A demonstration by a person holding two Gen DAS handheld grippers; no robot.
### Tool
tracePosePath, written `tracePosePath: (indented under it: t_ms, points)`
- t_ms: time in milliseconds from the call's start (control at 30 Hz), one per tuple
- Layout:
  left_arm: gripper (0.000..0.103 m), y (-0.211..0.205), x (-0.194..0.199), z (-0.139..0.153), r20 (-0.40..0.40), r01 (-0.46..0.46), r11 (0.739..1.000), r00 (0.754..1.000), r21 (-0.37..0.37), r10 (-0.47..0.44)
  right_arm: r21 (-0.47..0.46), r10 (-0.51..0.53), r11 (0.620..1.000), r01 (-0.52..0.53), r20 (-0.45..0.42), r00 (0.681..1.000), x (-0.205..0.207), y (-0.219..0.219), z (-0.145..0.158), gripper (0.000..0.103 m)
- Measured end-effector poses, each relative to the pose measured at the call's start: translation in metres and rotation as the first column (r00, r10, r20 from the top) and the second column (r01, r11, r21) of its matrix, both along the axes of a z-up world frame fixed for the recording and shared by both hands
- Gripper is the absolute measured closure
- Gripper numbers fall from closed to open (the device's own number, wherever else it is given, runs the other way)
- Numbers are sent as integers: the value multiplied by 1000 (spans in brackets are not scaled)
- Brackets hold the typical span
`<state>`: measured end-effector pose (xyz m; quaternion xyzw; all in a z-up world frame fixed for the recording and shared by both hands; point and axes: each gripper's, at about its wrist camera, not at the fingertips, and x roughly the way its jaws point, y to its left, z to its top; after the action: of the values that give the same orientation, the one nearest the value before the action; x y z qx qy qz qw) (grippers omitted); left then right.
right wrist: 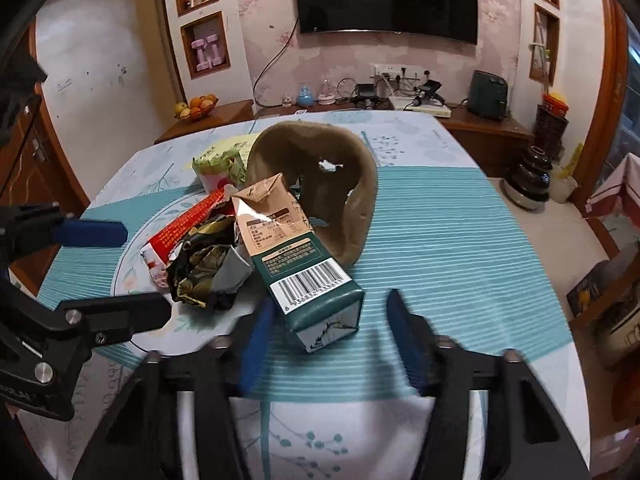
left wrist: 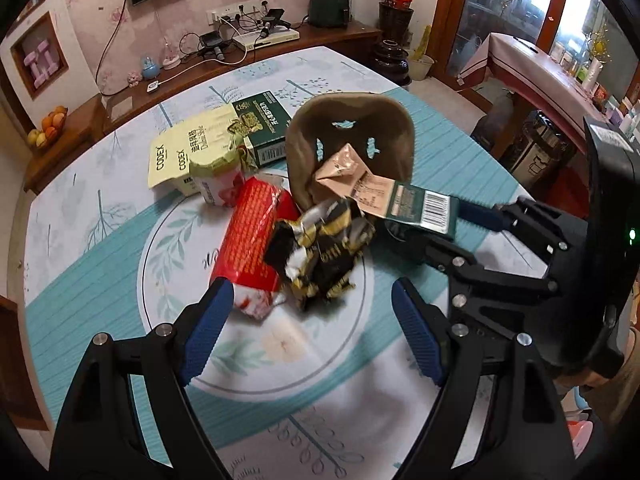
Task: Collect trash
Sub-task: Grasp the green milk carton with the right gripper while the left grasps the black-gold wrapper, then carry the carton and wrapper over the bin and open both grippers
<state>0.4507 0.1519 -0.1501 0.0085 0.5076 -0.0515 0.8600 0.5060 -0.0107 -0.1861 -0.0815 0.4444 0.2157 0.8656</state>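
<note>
- My task items sit clustered mid-counter (left wrist: 100,216): a beige-and-green drink carton (right wrist: 288,248), a crumpled black-and-gold foil wrapper (left wrist: 320,248), a red printed packet (left wrist: 252,240), a pale yellow CODEX box (left wrist: 180,152), a dark green box (left wrist: 264,124) and a green-lidded cup (left wrist: 216,176).
- I see the carton lying on its side, spout torn open and creased, barcoded base toward my right claw (right wrist: 332,332); its top end lies in the mouth of the bin.
- The brown bin (right wrist: 320,184) is a smooth plastic tub tipped on its side with cut-out slots in the wall; I can make out nothing in it but the carton top.
- The foil wrapper is shiny and heavily crinkled, touching the red packet and just beside the carton.
- My right claw stands apart, the blurred blue pads flanking the carton base; whether they touch it I cannot tell.
- My left claw (left wrist: 312,328) is spread wide, ribbed blue pads clear of the wrapper and red packet.
- The counter cloth is teal-striped with a leaf print.
</note>
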Motion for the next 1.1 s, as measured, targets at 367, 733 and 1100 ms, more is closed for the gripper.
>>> tracePosePath:
  t_ms: [367, 733, 1100]
  points:
    - [30, 3, 10, -21, -58, 10, 1000, 998, -21, -11, 76, 93, 993, -89, -52, 994, -5, -8, -8, 68]
    - [30, 10, -30, -34, -82, 50, 997, 996, 65, -45, 111, 139, 985, -129, -95, 986, -65, -8, -3, 69]
    - [35, 21, -26, -49, -100, 4, 999, 995, 51, 1, 142, 39, 990, -23, -109, 993, -93, -27, 13, 69]
